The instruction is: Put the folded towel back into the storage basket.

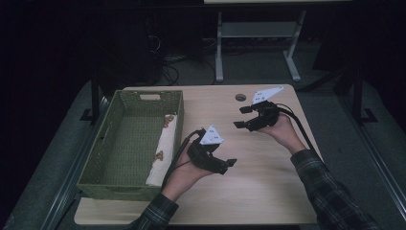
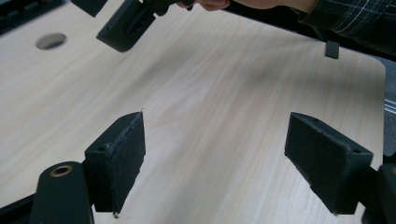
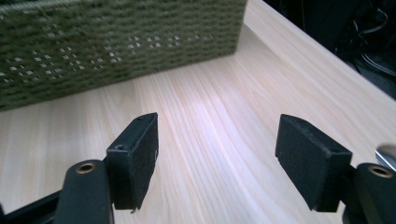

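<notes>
Lying along the right inner wall of the green woven basket [image 1: 129,143], the rolled white cloth [image 1: 163,151] with brownish printed marks looks soft, light and floppy, so it should sag if lifted by one end; a pinch across the middle of the roll, or one grip near each end, seems the safer hold, though the dim high view leaves it unclear whether it is a towel or a wrapped bundle. The left gripper [image 1: 229,165] hangs just right of the basket over the bare wooden table [image 1: 268,191], held in a hand that comes up from below, its jaws spread wide with nothing between them and pointing away from the cloth. The right gripper [image 1: 242,117] is farther back and well apart from the basket, wrist cocked inward, its jaws likewise wide and empty, facing the basket's side.
</notes>
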Available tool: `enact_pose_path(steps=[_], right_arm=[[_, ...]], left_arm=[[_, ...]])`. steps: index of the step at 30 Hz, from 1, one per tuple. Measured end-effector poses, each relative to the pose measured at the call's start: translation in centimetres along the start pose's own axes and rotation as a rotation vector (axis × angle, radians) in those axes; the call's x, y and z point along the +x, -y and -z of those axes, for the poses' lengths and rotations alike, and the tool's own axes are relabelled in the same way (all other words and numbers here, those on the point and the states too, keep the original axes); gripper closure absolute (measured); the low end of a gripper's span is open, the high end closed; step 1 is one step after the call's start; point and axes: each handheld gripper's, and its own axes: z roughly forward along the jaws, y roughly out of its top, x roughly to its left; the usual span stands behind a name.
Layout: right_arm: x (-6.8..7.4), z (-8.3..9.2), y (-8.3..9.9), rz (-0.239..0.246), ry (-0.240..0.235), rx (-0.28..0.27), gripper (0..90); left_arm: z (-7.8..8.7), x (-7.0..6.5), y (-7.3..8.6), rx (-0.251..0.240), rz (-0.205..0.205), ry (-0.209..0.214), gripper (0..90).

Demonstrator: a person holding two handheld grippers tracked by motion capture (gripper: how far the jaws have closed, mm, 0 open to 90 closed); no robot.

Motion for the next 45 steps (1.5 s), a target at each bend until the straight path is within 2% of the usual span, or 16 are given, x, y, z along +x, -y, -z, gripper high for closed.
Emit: enact_pose_path(steps=[2,7,11,17,24,30,31,34,41,45], right_arm=[[0.1,0.0,0.8,-0.012,0.007,0.003,28.7],[0.3,-0.2,2.7,-0.040,0.022,0.022,27.4],[0.4,-0.5,4.2,-0.059,0.032,0.037,26.3],[0.5,-0.7,6.2,-0.080,0.057,0.055,24.6],[0.7,-0.8,8.6,-0.120,0.084,0.076,23.2],[1.1,-0.6,10.1,-0.142,0.109,0.079,22.7],[1.3,-0.5,10.6,-0.134,0.135,0.083,22.7],[1.4,-0.4,11.2,-0.143,0.152,0.091,22.4],[1.6,-0.5,11.9,-0.126,0.169,0.119,21.3],[1.5,-0.5,12.1,-0.133,0.167,0.115,21.3]], left_arm=[[-1.0,-0.3,0.7,0.013,0.010,0.004,19.8],[-2.6,-1.0,2.0,0.048,-0.005,-0.004,19.8],[-3.6,-1.3,3.1,0.054,-0.006,-0.001,19.6],[-4.7,-1.3,4.4,0.040,0.009,0.013,18.2],[-5.3,-1.2,5.4,0.040,0.019,-0.001,17.5],[-6.1,-1.3,6.1,0.069,0.012,-0.010,16.7],[-6.5,-1.5,6.3,0.087,0.003,-0.018,16.8],[-7.0,-1.6,6.6,0.109,-0.011,-0.031,16.7],[-7.5,-1.5,7.1,0.125,-0.020,-0.057,16.3],[-7.6,-1.5,7.3,0.130,-0.011,-0.058,15.8]])
